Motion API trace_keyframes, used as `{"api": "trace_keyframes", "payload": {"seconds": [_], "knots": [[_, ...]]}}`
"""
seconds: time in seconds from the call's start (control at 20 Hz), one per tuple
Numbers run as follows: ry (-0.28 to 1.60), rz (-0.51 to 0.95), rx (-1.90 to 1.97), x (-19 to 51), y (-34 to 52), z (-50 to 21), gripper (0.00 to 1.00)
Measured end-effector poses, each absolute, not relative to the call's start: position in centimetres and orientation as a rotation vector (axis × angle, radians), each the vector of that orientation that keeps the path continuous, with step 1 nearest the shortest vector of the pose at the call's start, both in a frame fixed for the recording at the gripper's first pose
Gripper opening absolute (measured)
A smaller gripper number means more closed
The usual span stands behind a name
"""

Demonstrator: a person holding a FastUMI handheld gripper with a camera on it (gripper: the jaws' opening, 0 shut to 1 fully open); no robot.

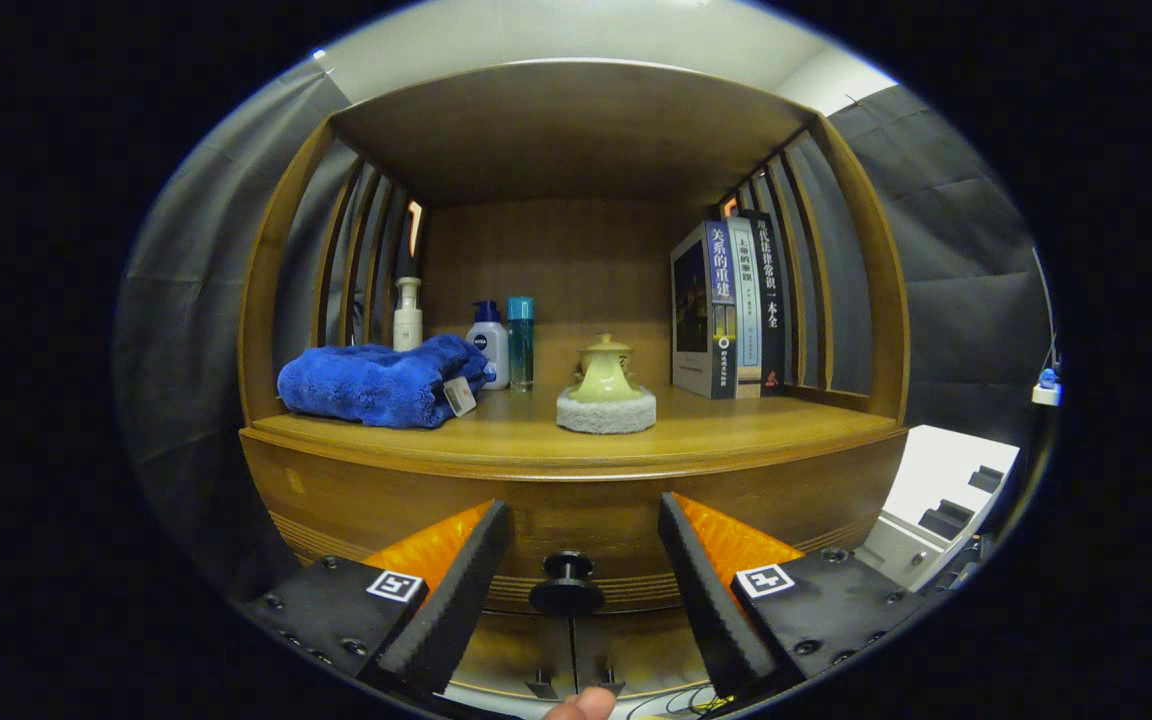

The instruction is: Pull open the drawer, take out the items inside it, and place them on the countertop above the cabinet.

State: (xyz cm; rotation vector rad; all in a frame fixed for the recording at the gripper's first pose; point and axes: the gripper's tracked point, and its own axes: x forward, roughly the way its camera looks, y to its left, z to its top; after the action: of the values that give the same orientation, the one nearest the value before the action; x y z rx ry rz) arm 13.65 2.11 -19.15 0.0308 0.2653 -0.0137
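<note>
The drawer [576, 520] sits shut in the front of the wooden cabinet, right under the tabletop [716, 430], and its dark round knob [567, 585] shows low in the middle of the drawer front. We see the gripper [576, 590] with its fingers [456, 590] spread wide apart, one to each side of the knob, and neither one touches it; they hold nothing. The knob lies between the fingertips, just ahead of them.

On the tabletop above, beyond the fingers, we find a folded blue towel [376, 382] on the left with a small tag hanging at its front. Behind the towel stand a pale pump bottle [407, 315], a white bottle with a blue cap [489, 345] and a slim teal bottle [521, 342], close together. Near the middle a pale green lidded pot [604, 375] rests on a round grey pad [606, 412]. To the right a row of books [731, 308] stands upright against the slatted side of the cabinet. A fingertip [584, 705] of the person shows below the knob.
</note>
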Motion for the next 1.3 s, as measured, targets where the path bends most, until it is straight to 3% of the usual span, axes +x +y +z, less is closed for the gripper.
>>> {"api": "trace_keyframes", "payload": {"seconds": [0.8, 1.3], "knots": [[0.208, -0.094, -0.058, 5.2, -1.0, -9.1, 0.98], [0.168, -0.088, -0.072, 3.9, -1.4, -6.5, 0.98]]}}
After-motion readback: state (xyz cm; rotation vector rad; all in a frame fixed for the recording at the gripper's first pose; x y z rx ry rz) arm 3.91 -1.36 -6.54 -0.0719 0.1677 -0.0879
